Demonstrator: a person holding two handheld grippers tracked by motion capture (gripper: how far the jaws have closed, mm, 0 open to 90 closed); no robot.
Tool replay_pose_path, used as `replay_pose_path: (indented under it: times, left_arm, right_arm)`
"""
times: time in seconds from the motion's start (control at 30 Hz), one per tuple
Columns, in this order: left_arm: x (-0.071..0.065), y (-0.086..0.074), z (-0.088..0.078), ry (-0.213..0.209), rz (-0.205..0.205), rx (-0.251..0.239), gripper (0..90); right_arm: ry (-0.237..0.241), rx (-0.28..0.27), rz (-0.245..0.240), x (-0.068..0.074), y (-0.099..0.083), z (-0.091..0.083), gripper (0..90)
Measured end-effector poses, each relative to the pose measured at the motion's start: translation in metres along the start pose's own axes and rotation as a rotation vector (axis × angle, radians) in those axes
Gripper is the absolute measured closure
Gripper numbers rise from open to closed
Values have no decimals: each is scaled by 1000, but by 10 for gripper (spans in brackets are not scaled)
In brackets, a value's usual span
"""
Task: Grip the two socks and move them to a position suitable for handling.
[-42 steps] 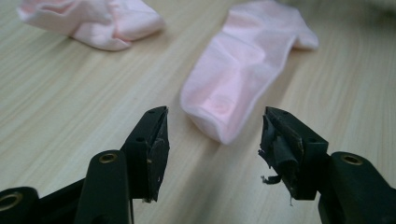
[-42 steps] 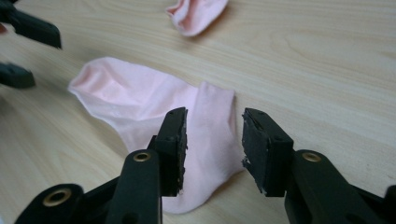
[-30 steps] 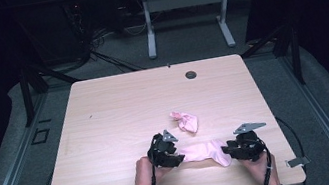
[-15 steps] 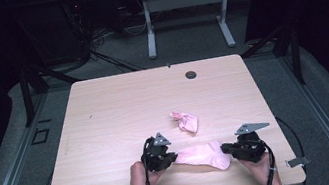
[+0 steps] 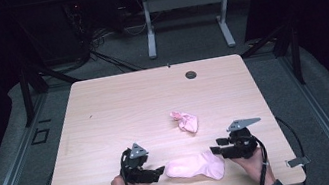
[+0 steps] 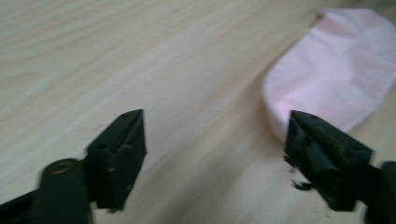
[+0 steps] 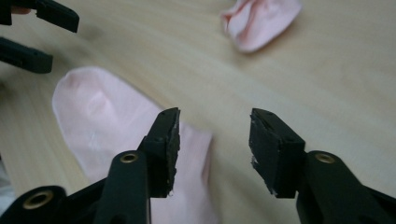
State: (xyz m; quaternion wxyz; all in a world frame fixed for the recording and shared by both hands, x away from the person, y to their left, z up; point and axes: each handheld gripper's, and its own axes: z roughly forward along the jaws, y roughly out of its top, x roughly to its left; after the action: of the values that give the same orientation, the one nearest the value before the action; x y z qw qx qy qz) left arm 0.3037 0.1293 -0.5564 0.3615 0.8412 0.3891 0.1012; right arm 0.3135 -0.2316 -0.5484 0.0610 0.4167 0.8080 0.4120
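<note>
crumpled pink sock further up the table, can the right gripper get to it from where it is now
Probably yes. The right gripper sits open at the flat sock, holding nothing, and bare table lies between it and the crumpled sock. Nothing stands in the way.

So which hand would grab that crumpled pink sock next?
Probably the right: its open gripper sits nearer the crumpled sock, which lies ahead in its own view. The left gripper is farther.

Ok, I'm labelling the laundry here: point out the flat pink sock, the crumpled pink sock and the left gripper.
flat pink sock (image 5: 195, 167), high view, middle of its foot.
crumpled pink sock (image 5: 186, 121), high view, centre of the bundle.
left gripper (image 5: 161, 170), high view, between its open jaw tips.
</note>
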Motion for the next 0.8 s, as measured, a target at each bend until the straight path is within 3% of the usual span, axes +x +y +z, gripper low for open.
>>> replay_pose_path:
  times: [0.13,0.2,0.23,0.27,0.33,0.4,0.5,0.53,0.63,0.8]
  left_arm:
    - [26,-13,-6,118,-45,-24,59]
    - [33,-17,-6,139,-60,-19,2]
    - [43,-25,-6,204,-76,-23,2]
    - [47,-28,-6,222,-85,-20,2]
    - [52,-31,-5,226,-97,-16,2]
    - [58,-36,-1,245,-119,-7,1]
    - [57,-38,1,265,-108,-6,1]
    - [57,-38,1,267,-110,-11,1]
    - [58,-39,1,268,-110,-21,0]
    - [58,-40,2,272,-115,-38,0]
  right_arm:
    - [-7,-24,-48,-9,33,8,463]
    - [-10,-29,-56,-11,42,13,455]
    - [-7,-3,-67,-15,60,27,432]
    - [-4,6,-76,-15,66,32,434]
    - [-3,10,-92,-15,73,39,449]
    - [-15,67,-129,-13,95,63,508]
    - [-16,96,-132,-15,104,78,539]
    - [-46,137,-137,-18,112,94,545]
    - [-70,167,-110,-27,118,114,581]
    - [-68,169,-111,-27,117,122,718]
